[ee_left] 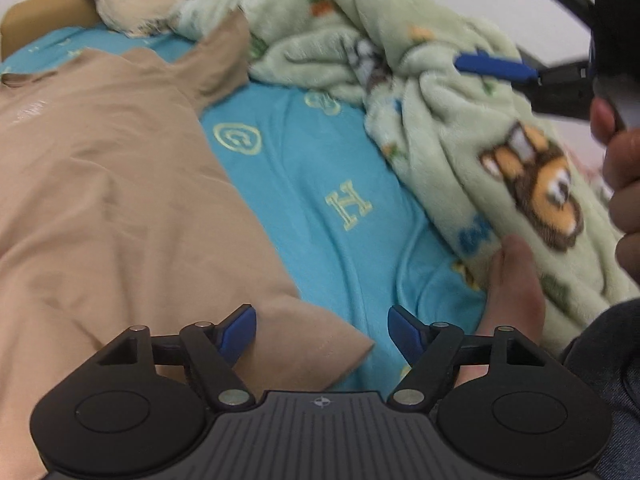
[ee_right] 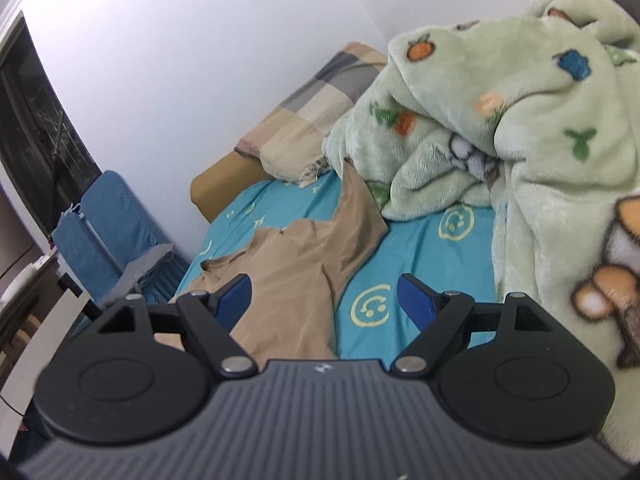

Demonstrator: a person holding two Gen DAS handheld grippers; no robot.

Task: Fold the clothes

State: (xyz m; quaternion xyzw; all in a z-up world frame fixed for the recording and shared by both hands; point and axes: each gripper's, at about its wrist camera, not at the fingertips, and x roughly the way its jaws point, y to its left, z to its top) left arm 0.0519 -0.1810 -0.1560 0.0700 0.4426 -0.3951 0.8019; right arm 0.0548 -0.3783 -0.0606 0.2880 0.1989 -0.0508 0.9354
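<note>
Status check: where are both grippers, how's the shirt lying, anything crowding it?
Left gripper open, over hem corner of tan short-sleeved shirt. Right gripper open, empty. Shirt flat on blue patterned bedsheet. Pale green fleece blanket bunched beside, overlapping sleeve.

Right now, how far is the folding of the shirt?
Done: the tan shirt is spread out on the blue sheet, one sleeve lying against the green blanket.
In hand: nothing gripped. The left gripper is open over the shirt's bottom corner; the right gripper is open above the bed.
Left: every fold; no part of the shirt is turned over yet.
</note>
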